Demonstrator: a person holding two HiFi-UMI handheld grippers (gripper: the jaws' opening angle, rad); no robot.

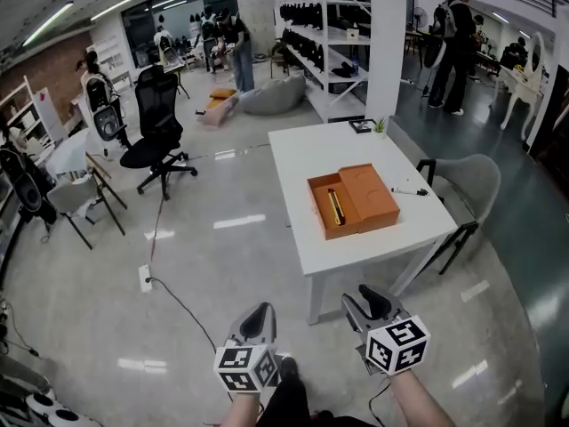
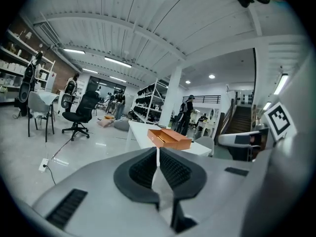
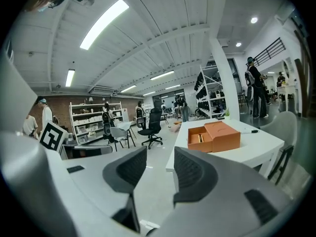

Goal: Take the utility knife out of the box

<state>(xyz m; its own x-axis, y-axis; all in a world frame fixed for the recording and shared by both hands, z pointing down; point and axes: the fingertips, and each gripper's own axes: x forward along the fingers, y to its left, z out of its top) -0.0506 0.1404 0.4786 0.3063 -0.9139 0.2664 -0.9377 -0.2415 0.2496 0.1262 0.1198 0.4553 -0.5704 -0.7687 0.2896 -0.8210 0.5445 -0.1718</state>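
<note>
The white table (image 1: 302,163) stands in the far middle of the open floor. On it the orange box (image 1: 366,194) sits toward the right half, with a pen (image 1: 409,190) just beside it on the right. The box is already open, its left part a shallow tray and its right part a flat closed-looking panel (whether that is a lid laid over or a second half I cannot tell). Both grippers hang near the person, well apart from the table. The left gripper (image 1: 259,314) has its jaws pressed together on nothing, and the right gripper (image 1: 372,299) has its jaws spread with only bare floor showing between them. So by my reading the task has barely begun: the approach, the grasp and the lift out are all left to do. The utility knife (image 1: 335,205) lies inside the tray, a slim yellow and dark bar running near to far along the tray's length. From the right gripper view it shows as a small yellowish strip behind the near wall of the box.
</note>
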